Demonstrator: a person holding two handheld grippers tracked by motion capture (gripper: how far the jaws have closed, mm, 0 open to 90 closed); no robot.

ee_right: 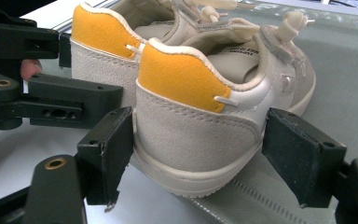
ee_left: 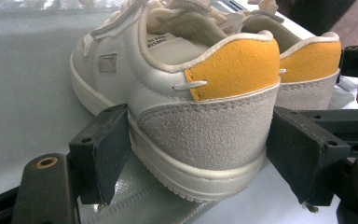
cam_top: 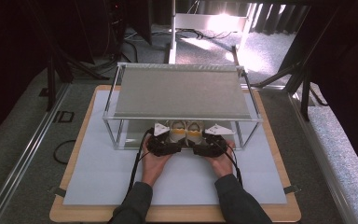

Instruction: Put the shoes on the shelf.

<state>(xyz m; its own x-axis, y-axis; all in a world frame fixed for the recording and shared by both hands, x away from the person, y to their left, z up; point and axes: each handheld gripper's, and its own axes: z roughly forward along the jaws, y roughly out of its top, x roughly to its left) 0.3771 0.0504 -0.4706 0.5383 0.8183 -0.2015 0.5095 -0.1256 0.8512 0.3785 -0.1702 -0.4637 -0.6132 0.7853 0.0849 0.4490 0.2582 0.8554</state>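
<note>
Standing side by side under a metal shelf frame (cam_top: 121,100) on the table (cam_top: 98,168), two small white shoes with yellow heel tabs point away from the person. The left claw (ee_left: 200,154) has its jaws on both sides of the left shoe (ee_left: 186,93) heel, touching it. The right claw (ee_right: 198,149) is around the right shoe (ee_right: 205,107) heel; its right jaw seems a little apart.
</note>
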